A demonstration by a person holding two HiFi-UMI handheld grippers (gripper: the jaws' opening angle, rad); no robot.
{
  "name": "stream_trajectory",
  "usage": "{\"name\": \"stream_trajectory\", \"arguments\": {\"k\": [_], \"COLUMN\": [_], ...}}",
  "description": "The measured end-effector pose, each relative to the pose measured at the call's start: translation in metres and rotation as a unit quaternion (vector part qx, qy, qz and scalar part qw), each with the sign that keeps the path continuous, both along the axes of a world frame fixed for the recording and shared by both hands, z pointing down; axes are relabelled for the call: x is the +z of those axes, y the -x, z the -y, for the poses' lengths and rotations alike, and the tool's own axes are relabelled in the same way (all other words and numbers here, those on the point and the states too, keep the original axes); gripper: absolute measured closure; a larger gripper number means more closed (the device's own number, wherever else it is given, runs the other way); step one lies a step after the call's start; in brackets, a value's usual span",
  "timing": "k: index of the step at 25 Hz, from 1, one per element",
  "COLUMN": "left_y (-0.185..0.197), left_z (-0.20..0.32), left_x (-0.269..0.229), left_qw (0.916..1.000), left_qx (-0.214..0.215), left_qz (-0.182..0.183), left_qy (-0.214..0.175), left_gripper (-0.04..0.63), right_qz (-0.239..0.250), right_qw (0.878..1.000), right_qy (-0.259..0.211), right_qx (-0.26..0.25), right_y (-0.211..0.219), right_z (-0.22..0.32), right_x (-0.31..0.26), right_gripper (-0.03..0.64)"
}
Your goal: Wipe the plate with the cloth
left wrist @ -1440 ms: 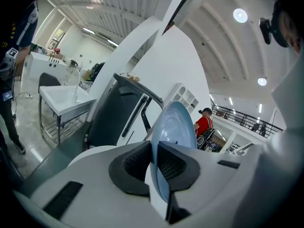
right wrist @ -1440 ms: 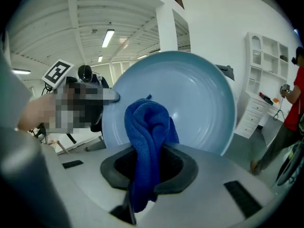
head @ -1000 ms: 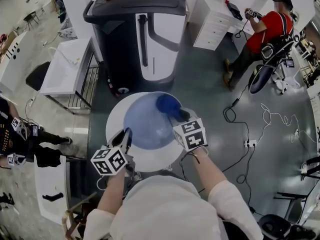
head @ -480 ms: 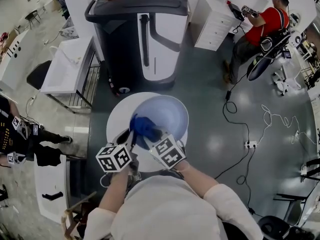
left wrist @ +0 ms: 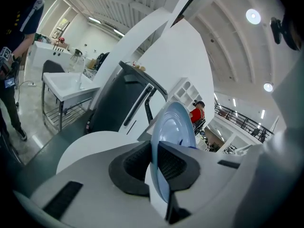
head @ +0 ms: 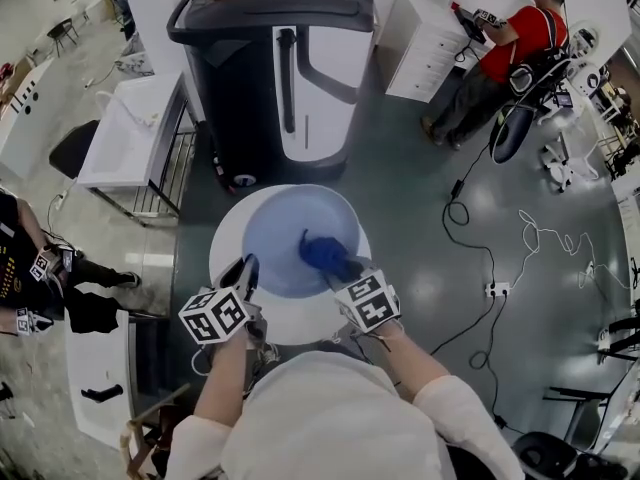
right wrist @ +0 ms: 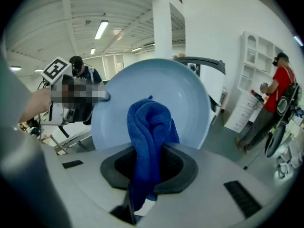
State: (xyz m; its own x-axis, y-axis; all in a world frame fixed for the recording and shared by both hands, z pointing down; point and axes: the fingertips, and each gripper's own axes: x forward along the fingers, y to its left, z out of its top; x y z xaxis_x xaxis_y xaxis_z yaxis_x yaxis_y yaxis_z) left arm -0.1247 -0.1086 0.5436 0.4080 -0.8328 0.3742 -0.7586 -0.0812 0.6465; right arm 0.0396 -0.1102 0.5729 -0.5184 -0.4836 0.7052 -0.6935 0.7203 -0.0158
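Observation:
A light-blue plate [head: 275, 238] is held tilted over a round white table [head: 300, 324]. My left gripper [head: 246, 274] is shut on the plate's near-left rim. In the left gripper view the plate [left wrist: 175, 123] runs edge-on between the pads of the left gripper [left wrist: 155, 152]. My right gripper [head: 338, 266] is shut on a dark blue cloth [head: 322, 252], which lies against the plate's face right of its middle. In the right gripper view the cloth [right wrist: 149, 137] rises bunched from the right gripper [right wrist: 148, 167] against the plate [right wrist: 185, 99], and the left gripper [right wrist: 90, 99] holds the rim at the left.
A tall black-and-white machine [head: 280, 68] stands just beyond the round table. A white sink stand [head: 130, 133] is at the left and white shelving [head: 440, 28] at the back right. A person in red [head: 500, 38] sits there. Cables [head: 490, 288] trail over the floor.
The right gripper carried the cloth from the plate's far right edge across to its near left, then back toward the middle. The left gripper kept its hold while the plate shifted slightly.

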Motion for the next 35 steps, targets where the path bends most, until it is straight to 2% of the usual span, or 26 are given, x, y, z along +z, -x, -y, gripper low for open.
{"name": "stream_trajectory", "arguments": {"k": [4,8,19,28,35], "left_y": [-0.009,-0.013,-0.008,-0.002,0.002], "left_z": [-0.004,-0.008,-0.009,-0.013,-0.017], "left_x": [0.01,0.017,0.027,0.064,0.102], "left_qw": [0.9998,0.9994,0.9982,0.9944,0.9886], "left_qx": [0.01,0.012,-0.004,-0.017,-0.029], "left_qz": [-0.009,-0.02,-0.042,-0.05,-0.051], "left_qy": [0.014,0.026,0.043,0.092,0.138], "left_gripper": [0.551,0.552,0.552,0.551,0.551], "right_qz": [0.005,0.024,0.079,0.116,0.12], "right_qw": [0.998,0.994,0.99,0.986,0.985], "right_qy": [-0.032,-0.057,-0.076,-0.079,-0.071], "right_qx": [0.059,0.088,0.087,0.09,0.098], "right_y": [-0.03,-0.041,-0.03,-0.026,-0.035], "right_z": [0.026,0.038,0.038,0.036,0.03], "right_x": [-0.014,-0.031,-0.049,-0.06,-0.059], "right_gripper": [0.526,0.526,0.526,0.526,0.526]}}
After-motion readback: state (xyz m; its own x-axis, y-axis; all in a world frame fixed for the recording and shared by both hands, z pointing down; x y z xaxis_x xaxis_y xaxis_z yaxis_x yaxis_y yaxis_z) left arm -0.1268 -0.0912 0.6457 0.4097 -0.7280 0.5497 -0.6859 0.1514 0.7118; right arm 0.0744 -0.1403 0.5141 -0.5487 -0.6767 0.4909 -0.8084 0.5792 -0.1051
